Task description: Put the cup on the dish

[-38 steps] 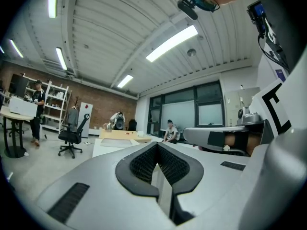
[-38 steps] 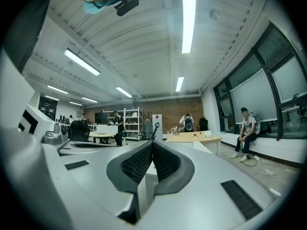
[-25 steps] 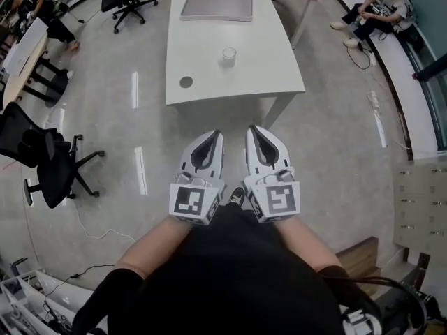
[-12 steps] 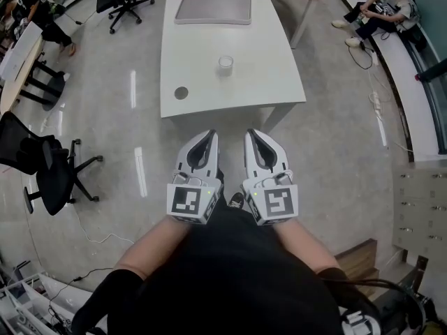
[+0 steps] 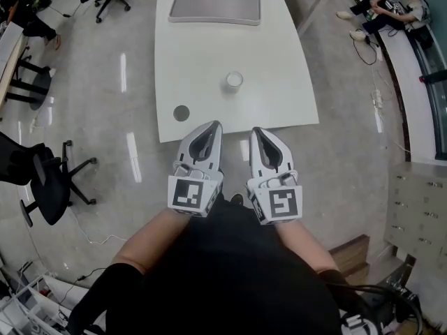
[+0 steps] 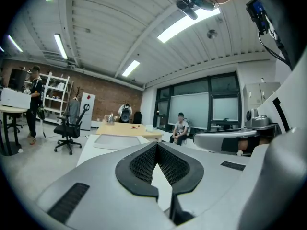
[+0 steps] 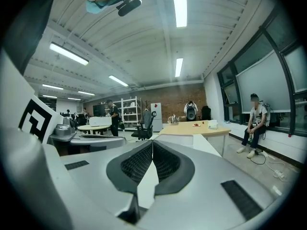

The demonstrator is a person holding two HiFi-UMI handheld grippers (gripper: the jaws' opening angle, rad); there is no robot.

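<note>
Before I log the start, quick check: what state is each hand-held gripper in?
Left hand-held gripper: closed, empty.
Right hand-held gripper: closed, empty.

One cup (image 5: pixel 234 81), one tray (image 5: pixel 214 4), one table (image 5: pixel 199 65), two grippers: left gripper (image 5: pixel 212 125), right gripper (image 5: pixel 257 130).

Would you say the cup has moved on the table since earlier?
No. The cup stays right of the round hole in the table; the camera neared.
</note>
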